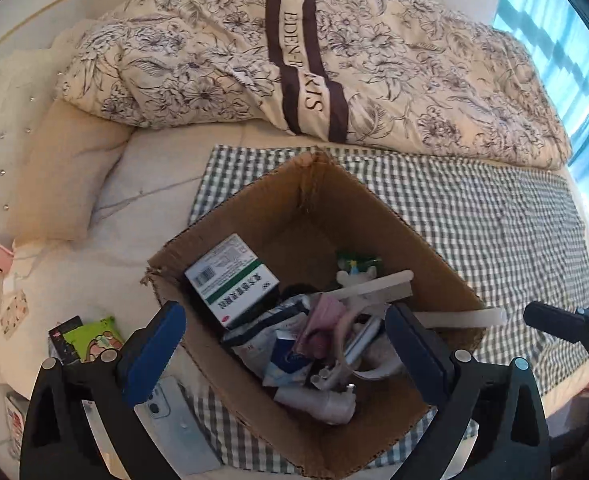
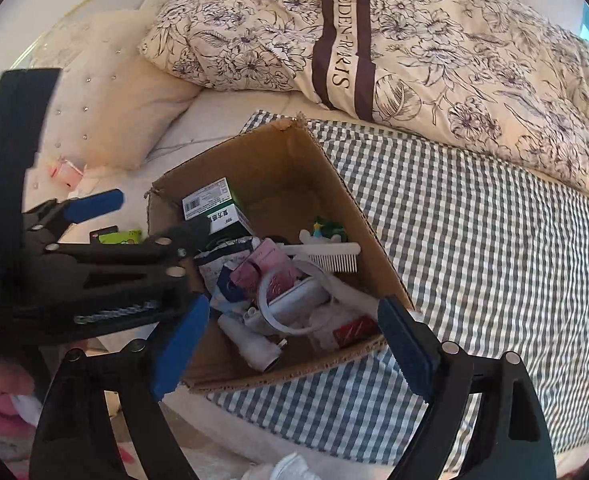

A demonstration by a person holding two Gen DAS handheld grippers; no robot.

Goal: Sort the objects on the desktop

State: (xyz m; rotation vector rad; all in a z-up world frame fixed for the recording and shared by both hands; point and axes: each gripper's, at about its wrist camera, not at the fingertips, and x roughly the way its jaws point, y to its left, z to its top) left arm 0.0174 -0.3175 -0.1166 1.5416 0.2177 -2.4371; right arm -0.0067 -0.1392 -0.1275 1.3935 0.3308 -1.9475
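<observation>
On a bed, a torn cardboard box (image 1: 326, 216) sits on a green-checked cloth (image 1: 474, 220), filled with small household items. Only the right wrist view shows the white comb's (image 2: 326, 258) teeth and a red packet (image 2: 354, 330) in the box's near corner; only the left wrist view shows a phone (image 1: 166, 412) lying just beside the box, partly behind a blue pad. Both gripper pairs hang above the box with jaws wide apart and nothing between them: the left gripper (image 1: 282, 344) over the clutter, the right gripper (image 2: 290, 344) over the box's near edge. A green-and-white medicine carton (image 1: 230, 276) leans against the box's left wall, with a white tube (image 1: 318, 404), a pink item (image 1: 322, 322) and a small white figurine (image 1: 354, 274) heaped beside it. Beyond the box lie a floral duvet (image 1: 394, 72) lettered "EDEN-PARIS" and a beige pillow (image 1: 62, 168). A lime-green packet (image 1: 98, 338) rests left of the box, off the cloth.
</observation>
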